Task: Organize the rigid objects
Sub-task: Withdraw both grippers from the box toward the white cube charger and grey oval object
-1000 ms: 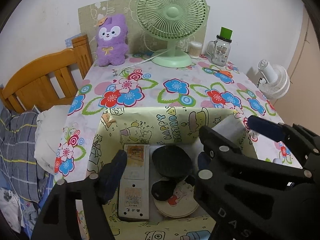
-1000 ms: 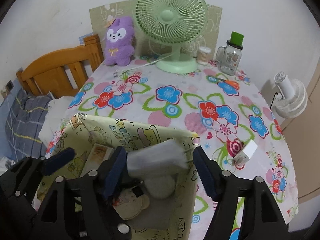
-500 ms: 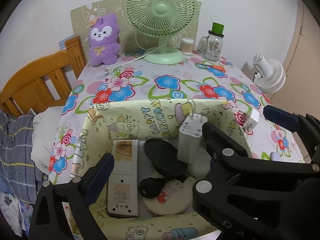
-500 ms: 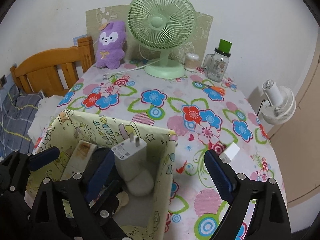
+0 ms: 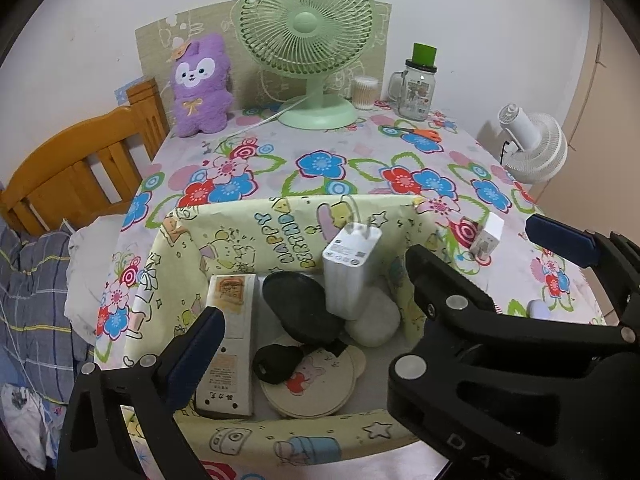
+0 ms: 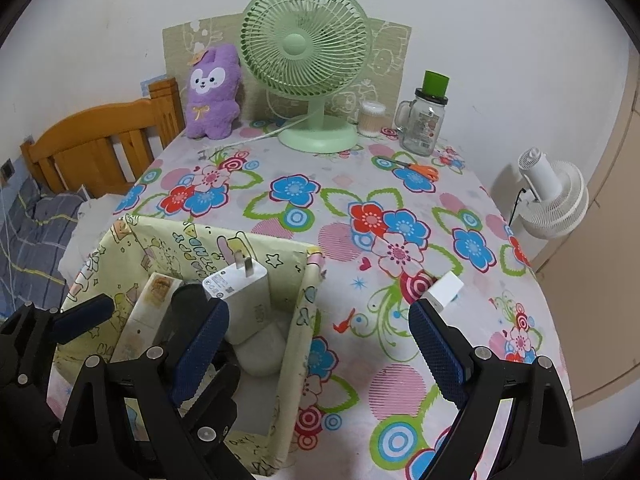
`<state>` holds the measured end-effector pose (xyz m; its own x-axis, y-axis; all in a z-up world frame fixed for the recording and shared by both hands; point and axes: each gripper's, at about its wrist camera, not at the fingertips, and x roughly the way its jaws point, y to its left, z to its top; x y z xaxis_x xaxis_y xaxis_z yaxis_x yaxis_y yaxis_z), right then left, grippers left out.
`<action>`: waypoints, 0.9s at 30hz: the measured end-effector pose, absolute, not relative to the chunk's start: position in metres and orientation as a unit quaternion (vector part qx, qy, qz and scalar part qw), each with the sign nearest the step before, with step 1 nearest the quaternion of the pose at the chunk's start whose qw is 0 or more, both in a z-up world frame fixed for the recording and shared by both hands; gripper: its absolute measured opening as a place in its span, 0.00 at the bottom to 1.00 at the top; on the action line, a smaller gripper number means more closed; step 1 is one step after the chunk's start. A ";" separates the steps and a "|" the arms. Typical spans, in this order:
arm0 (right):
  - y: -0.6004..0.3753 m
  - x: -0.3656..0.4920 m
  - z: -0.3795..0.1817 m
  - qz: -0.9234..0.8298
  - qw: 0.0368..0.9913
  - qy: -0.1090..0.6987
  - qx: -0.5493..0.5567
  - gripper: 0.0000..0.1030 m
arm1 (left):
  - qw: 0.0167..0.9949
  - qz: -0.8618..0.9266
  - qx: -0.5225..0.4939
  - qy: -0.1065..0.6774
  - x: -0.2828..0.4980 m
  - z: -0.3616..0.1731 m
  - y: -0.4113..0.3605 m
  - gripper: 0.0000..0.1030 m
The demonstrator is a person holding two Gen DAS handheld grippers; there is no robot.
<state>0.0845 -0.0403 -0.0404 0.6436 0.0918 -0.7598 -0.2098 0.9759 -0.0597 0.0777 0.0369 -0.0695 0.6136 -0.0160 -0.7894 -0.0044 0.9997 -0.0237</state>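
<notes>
Yellow paper with cartoon pictures covers the box (image 5: 248, 236), which sits at the near edge of the flowery tabletop (image 6: 320, 184). Many things are already inside it. A big white charger (image 5: 352, 276) stands up near the far right corner with its prongs pointing up. Beside it lie a long white remote (image 5: 228, 340), a black oval dish (image 5: 300, 308), a black key (image 5: 276, 364), a round coaster (image 5: 316, 388) and a white lump (image 5: 376, 320).

The right gripper (image 6: 316, 352) has just been opening its fingers, and nothing is between them now. The left gripper (image 5: 304, 332) has its fingers spread wide too, over the box, holding nothing.

So most of the tidying looks done. One small white plug (image 6: 442, 290) lies out on the tabletop, just right of the box and just past the right gripper's right finger. I think that one goes in next. Orange scissors (image 6: 420, 169) lie far back near the jar (image 6: 424, 120); maybe they go in too.
</notes>
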 end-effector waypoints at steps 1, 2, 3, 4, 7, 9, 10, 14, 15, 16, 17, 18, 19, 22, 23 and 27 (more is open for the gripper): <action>-0.043 0.084 -0.039 0.083 0.904 0.414 -0.068 0.91 | 0.899 -0.004 -0.012 0.438 0.077 -0.068 0.035 0.98; -0.044 0.084 -0.039 0.083 0.904 0.415 -0.067 0.91 | 0.899 -0.005 -0.012 0.438 0.076 -0.067 0.033 0.98; -0.046 0.083 -0.038 0.084 0.904 0.415 -0.065 0.91 | 0.899 -0.007 -0.012 0.438 0.076 -0.066 0.032 0.98; -0.048 0.082 -0.037 0.084 0.904 0.415 -0.064 0.91 | 0.900 -0.009 -0.011 0.437 0.075 -0.065 0.029 0.98; -0.054 0.080 -0.033 0.081 0.906 0.410 -0.064 0.91 | 0.901 -0.013 -0.008 0.433 0.074 -0.061 0.024 0.98; -0.057 0.078 -0.030 0.079 0.908 0.407 -0.063 0.91 | 0.902 -0.016 -0.005 0.431 0.073 -0.059 0.019 0.98; -0.059 0.077 -0.029 0.079 0.908 0.406 -0.062 0.91 | 0.903 -0.016 -0.005 0.430 0.072 -0.057 0.017 0.98; -0.066 0.074 -0.025 0.075 0.910 0.403 -0.060 0.91 | 0.903 -0.018 -0.003 0.428 0.070 -0.054 0.011 0.98; -0.067 0.074 -0.024 0.075 0.910 0.403 -0.060 0.91 | 0.903 -0.018 -0.003 0.429 0.070 -0.054 0.010 0.98; -0.069 0.073 -0.024 0.075 0.911 0.402 -0.060 0.91 | 0.903 -0.018 -0.002 0.429 0.069 -0.053 0.008 0.98; -0.071 0.072 -0.023 0.075 0.911 0.402 -0.059 0.91 | 0.903 -0.018 -0.001 0.428 0.068 -0.052 0.007 0.98; -0.072 0.071 -0.023 0.074 0.911 0.401 -0.058 0.91 | 0.904 -0.018 0.000 0.428 0.068 -0.052 0.005 0.98; -0.074 0.071 -0.022 0.074 0.911 0.401 -0.056 0.91 | 0.904 -0.017 0.002 0.428 0.067 -0.051 0.003 0.98; -0.080 0.069 -0.020 0.075 0.911 0.401 -0.051 0.91 | 0.905 -0.017 0.004 0.425 0.066 -0.048 -0.002 0.98; -0.082 0.068 -0.019 0.075 0.912 0.401 -0.049 0.91 | 0.906 -0.017 0.004 0.424 0.065 -0.047 -0.004 0.98; -0.091 0.066 -0.015 0.074 0.914 0.396 -0.045 0.91 | 0.906 -0.018 0.006 0.423 0.064 -0.044 -0.011 0.98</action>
<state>0.0657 -0.0906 -0.0149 0.6749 0.0988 -0.7313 -0.1707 0.9850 -0.0244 0.0644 -0.0113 -0.0435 0.6418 -0.0285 -0.7663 0.0380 0.9993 -0.0053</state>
